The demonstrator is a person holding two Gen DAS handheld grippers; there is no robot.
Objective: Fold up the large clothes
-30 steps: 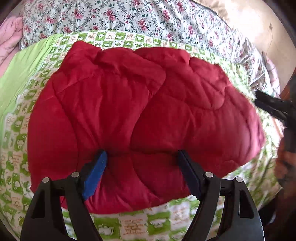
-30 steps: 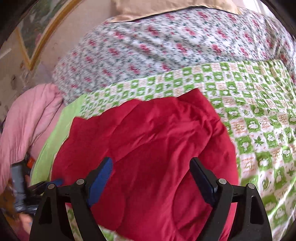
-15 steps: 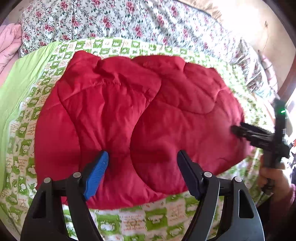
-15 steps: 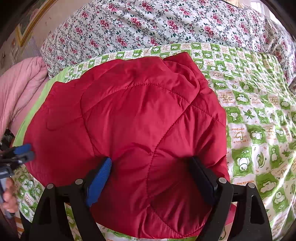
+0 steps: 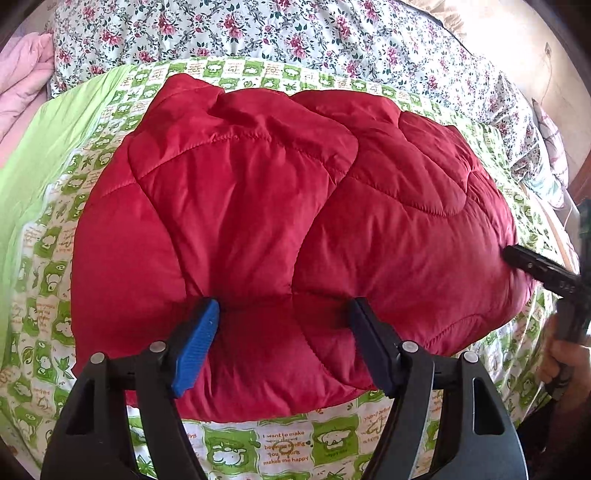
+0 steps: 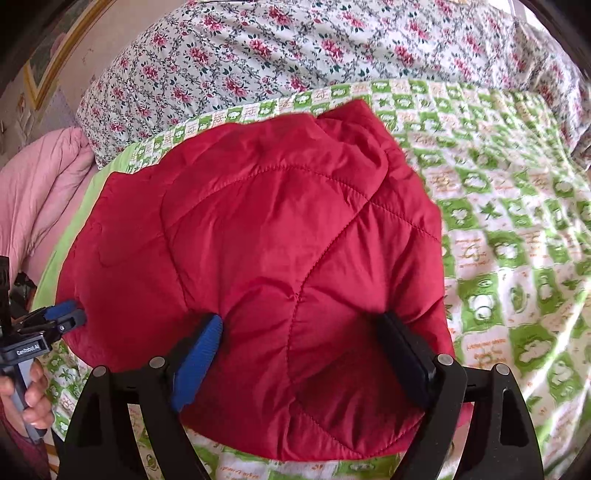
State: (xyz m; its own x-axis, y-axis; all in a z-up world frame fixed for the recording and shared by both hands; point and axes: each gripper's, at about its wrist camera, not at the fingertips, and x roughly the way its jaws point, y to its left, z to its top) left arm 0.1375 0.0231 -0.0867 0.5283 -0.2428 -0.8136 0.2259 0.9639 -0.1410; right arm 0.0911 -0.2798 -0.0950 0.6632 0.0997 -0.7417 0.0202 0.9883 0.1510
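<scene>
**A:** Where is the jacket?

**B:** A red quilted jacket [image 5: 280,229] lies folded into a puffy bundle on a green-and-white checked sheet [image 5: 280,443], which covers a bed. Beyond the jacket sits a floral quilt [image 5: 295,33], and a pink blanket [image 6: 40,192] is bunched at the jacket's left.

**A:** And the left claw?

**B:** The left claw [image 5: 284,325] is spread wide over the jacket's near edge — its blue pad and dark pad rest against the fabric on either side of a quilted panel, pinching nothing.

**A:** The right claw?

**B:** The right claw [image 6: 299,339] is also spread, its two pads pressing into the jacket's near edge at the other end of the bundle. From the left camera, its dark tip touches the jacket's right side — a hand [image 5: 565,362] grips its handle just below.
</scene>
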